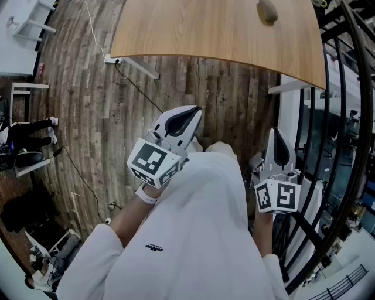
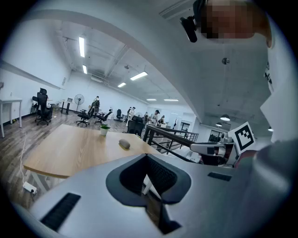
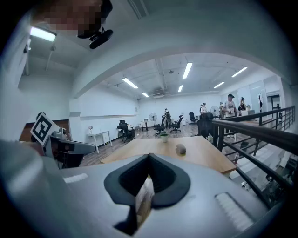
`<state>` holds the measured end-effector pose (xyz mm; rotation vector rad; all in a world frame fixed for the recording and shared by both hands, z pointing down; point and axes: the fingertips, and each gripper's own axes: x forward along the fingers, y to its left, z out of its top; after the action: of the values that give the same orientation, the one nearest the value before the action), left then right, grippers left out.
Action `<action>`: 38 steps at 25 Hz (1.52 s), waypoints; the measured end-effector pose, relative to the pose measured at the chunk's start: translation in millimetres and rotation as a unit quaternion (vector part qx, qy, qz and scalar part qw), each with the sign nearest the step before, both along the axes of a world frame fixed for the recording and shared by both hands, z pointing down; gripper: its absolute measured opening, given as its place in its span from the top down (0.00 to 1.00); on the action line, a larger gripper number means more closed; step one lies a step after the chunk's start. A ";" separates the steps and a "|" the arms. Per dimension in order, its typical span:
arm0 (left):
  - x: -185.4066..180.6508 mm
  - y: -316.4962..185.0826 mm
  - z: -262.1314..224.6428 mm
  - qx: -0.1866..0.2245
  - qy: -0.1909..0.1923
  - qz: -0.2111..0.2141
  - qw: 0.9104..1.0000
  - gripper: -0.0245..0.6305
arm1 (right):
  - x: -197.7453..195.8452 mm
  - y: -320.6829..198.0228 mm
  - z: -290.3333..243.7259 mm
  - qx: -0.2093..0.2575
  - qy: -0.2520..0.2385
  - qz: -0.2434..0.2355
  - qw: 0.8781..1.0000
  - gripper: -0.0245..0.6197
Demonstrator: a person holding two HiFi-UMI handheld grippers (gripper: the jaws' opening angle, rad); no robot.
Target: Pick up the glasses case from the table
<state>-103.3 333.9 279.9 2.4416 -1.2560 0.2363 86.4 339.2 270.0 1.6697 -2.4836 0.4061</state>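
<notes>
The glasses case (image 1: pixel 267 10) is a small grey-brown oval lying on the far part of a light wooden table (image 1: pixel 205 29). It also shows as the case (image 2: pixel 124 144) in the left gripper view and the case (image 3: pixel 180 149) in the right gripper view, well ahead of both grippers. My left gripper (image 1: pixel 190 111) is held over the wooden floor short of the table, jaws together and empty. My right gripper (image 1: pixel 275 132) hangs to its right near the railing, also shut and empty. In their own views the left gripper (image 2: pixel 147 157) and right gripper (image 3: pixel 149 155) show closed tips.
A black metal railing (image 1: pixel 334 146) runs along the right side, close to the right gripper. A small potted plant (image 2: pixel 104 129) stands on the table beyond the case. A power strip with cable (image 1: pixel 111 58) lies on the floor by the table's left leg. Office chairs (image 2: pixel 43 107) and people stand far off.
</notes>
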 end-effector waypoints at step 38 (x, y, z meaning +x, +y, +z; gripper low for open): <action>186.5 52.8 -21.0 0.011 -0.023 0.065 0.998 0.96 | 148.5 65.2 0.2 0.006 -0.042 0.018 0.999 0.95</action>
<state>83.2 386.7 258.9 2.5533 -1.1233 0.3169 235.0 404.4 270.3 1.7383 -2.5235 0.4744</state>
